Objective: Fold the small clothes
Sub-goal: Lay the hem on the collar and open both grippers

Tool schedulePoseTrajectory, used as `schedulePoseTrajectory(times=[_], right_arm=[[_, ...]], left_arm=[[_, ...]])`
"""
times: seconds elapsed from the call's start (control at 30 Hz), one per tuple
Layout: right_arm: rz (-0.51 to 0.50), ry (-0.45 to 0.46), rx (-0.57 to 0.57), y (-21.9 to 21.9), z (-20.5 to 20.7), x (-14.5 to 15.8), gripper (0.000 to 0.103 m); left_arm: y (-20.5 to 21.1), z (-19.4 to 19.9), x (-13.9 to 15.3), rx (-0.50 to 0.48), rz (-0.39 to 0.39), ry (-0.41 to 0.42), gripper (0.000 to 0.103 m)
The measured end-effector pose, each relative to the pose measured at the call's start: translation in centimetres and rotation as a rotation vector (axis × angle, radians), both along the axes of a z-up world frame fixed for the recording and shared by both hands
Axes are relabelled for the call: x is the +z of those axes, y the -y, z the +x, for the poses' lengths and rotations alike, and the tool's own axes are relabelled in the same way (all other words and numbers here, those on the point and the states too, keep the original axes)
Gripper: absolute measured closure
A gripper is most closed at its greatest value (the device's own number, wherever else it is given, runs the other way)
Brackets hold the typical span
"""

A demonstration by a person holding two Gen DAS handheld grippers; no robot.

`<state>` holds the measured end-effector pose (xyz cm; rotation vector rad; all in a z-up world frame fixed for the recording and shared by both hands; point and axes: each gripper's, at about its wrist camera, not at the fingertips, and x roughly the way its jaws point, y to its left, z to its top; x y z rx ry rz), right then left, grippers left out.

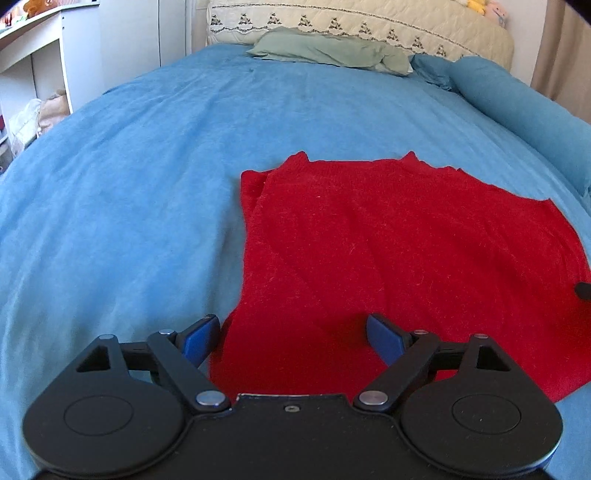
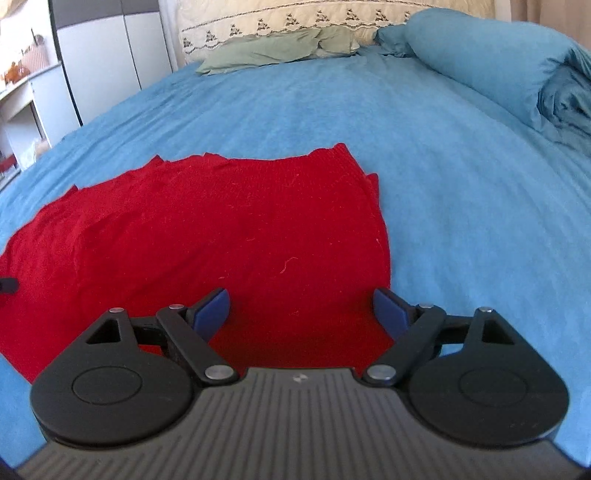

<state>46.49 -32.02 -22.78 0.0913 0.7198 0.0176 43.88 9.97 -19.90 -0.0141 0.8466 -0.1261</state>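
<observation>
A red knitted garment (image 1: 388,251) lies flat on the blue bed cover (image 1: 129,184), its sides folded in. My left gripper (image 1: 293,338) is open over the garment's near left corner, with its blue pads (image 1: 199,341) apart. The same garment (image 2: 207,236) shows in the right wrist view. My right gripper (image 2: 301,310) is open over the garment's near right corner, pads (image 2: 389,310) wide apart. Neither gripper holds cloth. The tip of the other gripper shows at the edge of each view (image 1: 583,290) (image 2: 7,285).
A green pillow (image 1: 332,50) and a cream quilted headboard (image 1: 369,22) are at the far end. A rolled blue duvet (image 2: 498,62) lies along the right side. White shelves (image 1: 33,74) stand left of the bed.
</observation>
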Motion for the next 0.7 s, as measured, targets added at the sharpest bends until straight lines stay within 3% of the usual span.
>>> schedulePoseTrajectory(times=[0.2, 0.4, 0.53, 0.7], right_arm=[[-0.036, 0.026, 0.008, 0.2, -0.8, 1.9, 0.002], [0.041, 0.085, 0.028, 0.7, -4.9, 6.2, 0.002], [0.076, 0.045, 0.032, 0.9, -6.8, 8.1, 0.001], [0.088, -0.030, -0.041, 1.0, -9.0, 8.5, 0.000]], left_arm=[[0.6, -1.0, 1.8, 0.000, 0.028, 0.025, 0.014], [3.6, -2.4, 5.4, -0.055, 0.060, 0.091, 0.011], [6.5, -2.9, 7.7, -0.099, 0.039, 0.123, 0.001], [9.9, -2.3, 8.0, -0.124, -0.023, 0.083, 0.000]])
